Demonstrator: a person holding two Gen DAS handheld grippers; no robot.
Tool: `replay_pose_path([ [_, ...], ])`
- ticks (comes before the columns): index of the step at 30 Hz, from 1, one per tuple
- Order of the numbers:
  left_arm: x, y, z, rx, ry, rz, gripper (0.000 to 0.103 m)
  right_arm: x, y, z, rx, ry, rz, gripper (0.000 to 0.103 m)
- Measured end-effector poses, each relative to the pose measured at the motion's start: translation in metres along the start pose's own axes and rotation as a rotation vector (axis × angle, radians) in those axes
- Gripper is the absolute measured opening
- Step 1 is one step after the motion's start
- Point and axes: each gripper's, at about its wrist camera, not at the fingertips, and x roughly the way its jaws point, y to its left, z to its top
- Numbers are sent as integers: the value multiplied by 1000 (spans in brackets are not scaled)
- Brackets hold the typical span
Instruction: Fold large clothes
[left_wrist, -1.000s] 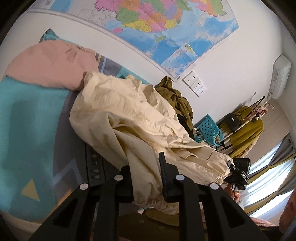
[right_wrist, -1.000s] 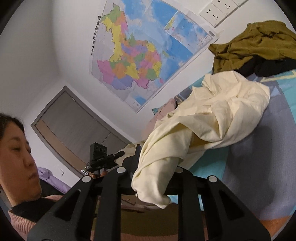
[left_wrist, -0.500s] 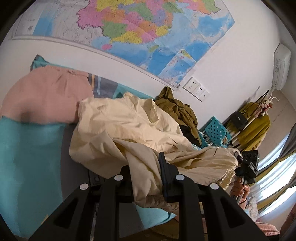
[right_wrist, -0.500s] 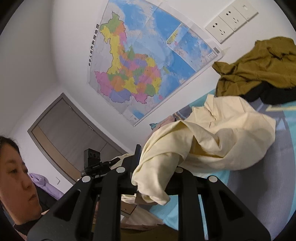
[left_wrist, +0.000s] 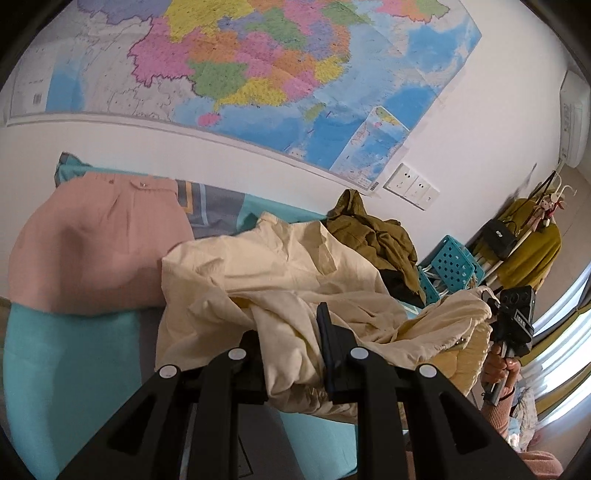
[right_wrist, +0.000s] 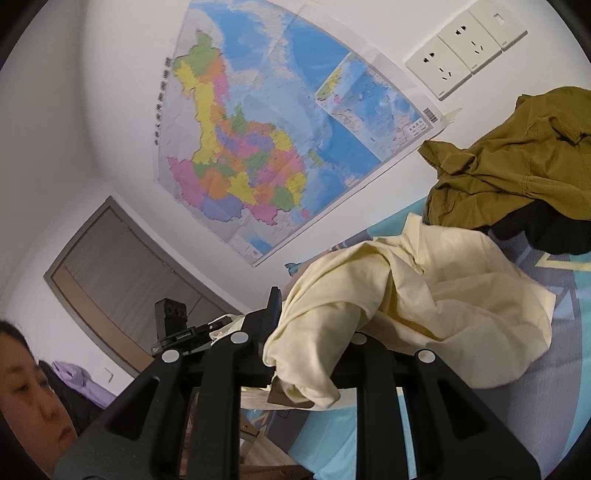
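Note:
A large cream garment (left_wrist: 280, 284) is held up over the bed, its far part still bunched on the teal and grey bedspread (left_wrist: 66, 369). My left gripper (left_wrist: 291, 354) is shut on one cuff-like end of it. My right gripper (right_wrist: 310, 347) is shut on another end of the cream garment (right_wrist: 436, 295), which drapes over and hides its right finger. In the left wrist view the right gripper (left_wrist: 511, 317) shows at the far right, holding its end. In the right wrist view the left gripper (right_wrist: 177, 332) shows at left.
A pink garment (left_wrist: 99, 240) lies at the bed's head. An olive garment (right_wrist: 517, 162) over a dark one is piled by the wall. A map (left_wrist: 258, 74) and sockets (right_wrist: 461, 51) are on the wall. A teal stool (left_wrist: 450, 266) and clothes rack (left_wrist: 524, 240) stand beyond. The person's face (right_wrist: 26, 387) is close left.
Both grippers have risen and tilted upward with the cream garment. More wall and map fill both views, and the garment hangs stretched between the two grippers.

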Motion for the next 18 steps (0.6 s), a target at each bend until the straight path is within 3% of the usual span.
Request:
replay_pose_path([
  [18, 38, 11, 50, 11, 41, 94, 19, 44, -32, 44, 81, 16, -84, 20],
])
